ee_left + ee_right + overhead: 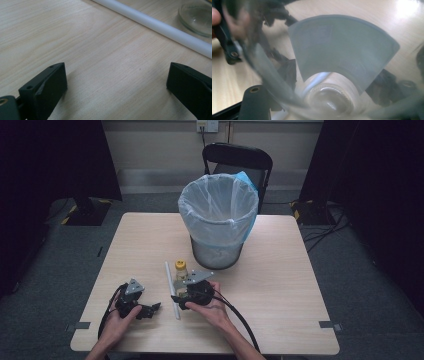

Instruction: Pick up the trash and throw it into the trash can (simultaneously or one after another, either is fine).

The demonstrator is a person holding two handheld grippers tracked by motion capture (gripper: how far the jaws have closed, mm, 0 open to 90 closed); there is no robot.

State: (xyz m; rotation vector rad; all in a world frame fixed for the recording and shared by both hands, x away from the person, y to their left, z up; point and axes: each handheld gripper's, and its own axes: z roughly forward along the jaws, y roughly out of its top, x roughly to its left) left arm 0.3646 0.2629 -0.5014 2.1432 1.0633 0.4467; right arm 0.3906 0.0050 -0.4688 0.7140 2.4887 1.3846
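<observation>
Light wood desk (280, 270) on grey carpet, dark curtains flanking. Lined bin (218, 220) at rear, chair (237, 162) behind. Right claw (179, 301) grips glass bottle (181, 272); left claw (152, 310) wide, empty.

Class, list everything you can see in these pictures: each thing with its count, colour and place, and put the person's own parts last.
table: one, light wood, centre of the room.
bin: one, dark mesh with a clear liner, far middle of the table.
bottle: one, clear with a yellow cap, in front of the bin, between the right gripper's jaws.
tube: one, white, lying left of the bottle.
chair: one, black, behind the table.
left gripper: one, black, open, low over bare table.
right gripper: one, black, at the bottle.
hands: two, at the near edge.
</observation>
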